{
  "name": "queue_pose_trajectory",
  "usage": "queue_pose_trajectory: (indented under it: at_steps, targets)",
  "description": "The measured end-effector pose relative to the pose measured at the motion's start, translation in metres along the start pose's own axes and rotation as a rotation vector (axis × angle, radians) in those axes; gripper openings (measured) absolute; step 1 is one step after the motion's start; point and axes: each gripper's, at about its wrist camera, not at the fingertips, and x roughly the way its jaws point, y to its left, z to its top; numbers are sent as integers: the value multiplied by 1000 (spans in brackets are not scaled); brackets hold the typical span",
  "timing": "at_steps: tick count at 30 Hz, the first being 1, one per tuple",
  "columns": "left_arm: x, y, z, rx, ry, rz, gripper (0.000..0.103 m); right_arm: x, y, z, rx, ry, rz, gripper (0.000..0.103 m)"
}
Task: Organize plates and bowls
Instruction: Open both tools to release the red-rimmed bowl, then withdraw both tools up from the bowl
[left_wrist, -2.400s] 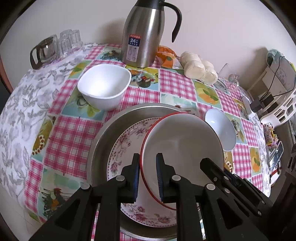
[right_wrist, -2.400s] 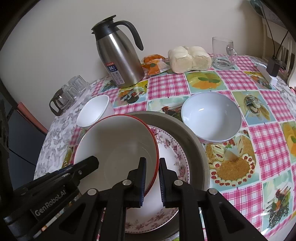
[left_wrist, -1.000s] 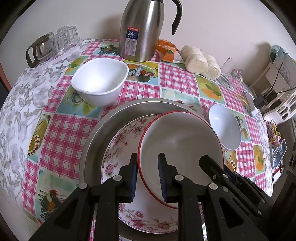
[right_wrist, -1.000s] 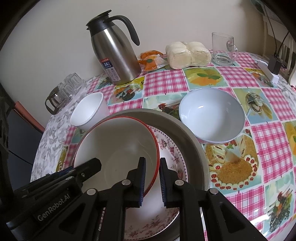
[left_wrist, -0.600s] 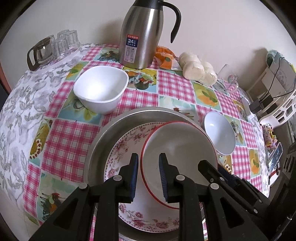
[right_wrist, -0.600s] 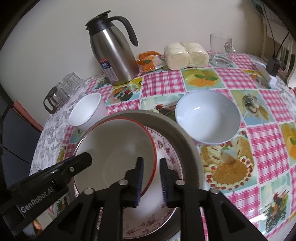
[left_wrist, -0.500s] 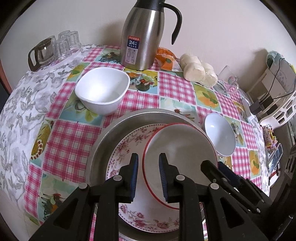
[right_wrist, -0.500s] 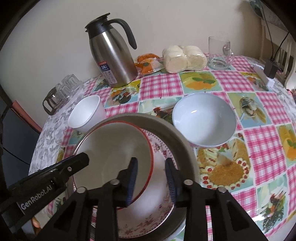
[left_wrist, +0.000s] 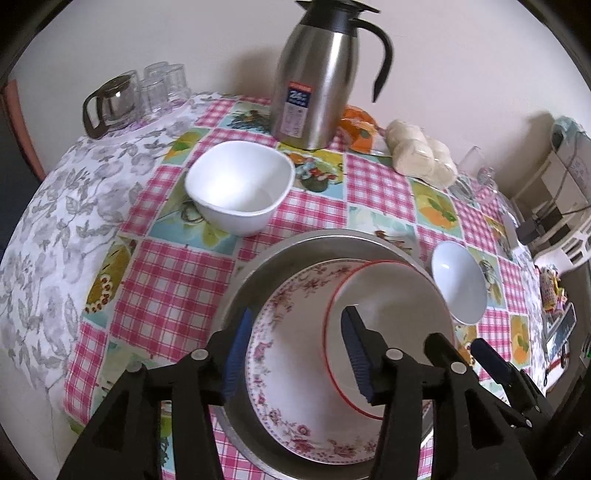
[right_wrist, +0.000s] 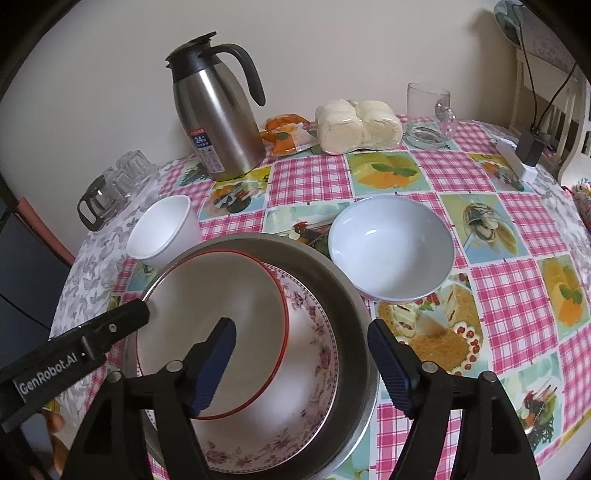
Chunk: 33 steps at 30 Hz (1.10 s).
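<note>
The red-rimmed bowl (right_wrist: 207, 332) sits on the floral plate (right_wrist: 314, 373) inside the steel basin (right_wrist: 354, 321). Left gripper (left_wrist: 295, 354) and right gripper (right_wrist: 303, 365) hang over it, jaws opening, pads clear of the rim, holding nothing.

The steel thermos jug (right_wrist: 218, 114) carries a sticker (right_wrist: 204, 147) with a red top band and a blue field reading "24"; its smaller print is too fine to read; the left gripper's black finger arm (right_wrist: 70, 354), seen from the right wrist, bears "GenRobot.AI" in white letters.
</note>
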Motion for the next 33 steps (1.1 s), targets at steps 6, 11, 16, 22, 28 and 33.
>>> queue_pose_trajectory:
  at_steps: [6, 11, 16, 22, 28, 33]
  targets:
    - [2, 12, 2, -42, 2, 16, 60, 0, 0, 0, -4, -3, -7, 84]
    - [2, 18, 2, -61, -1, 28, 62, 0, 1, 0, -10, -5, -7, 94]
    - [2, 20, 2, -61, -4, 37, 82, 0, 1, 0, -7, -7, -14, 96]
    - [0, 21, 3, -63, -24, 51, 85, 0, 0, 0, -7, -10, -16, 102]
    - [0, 25, 3, -81, -37, 50, 85, -1, 0, 1, -18, -18, -17, 103]
    - [-4, 25, 3, -81, -81, 37, 95, -5, 0, 0, -22, -43, -15, 103]
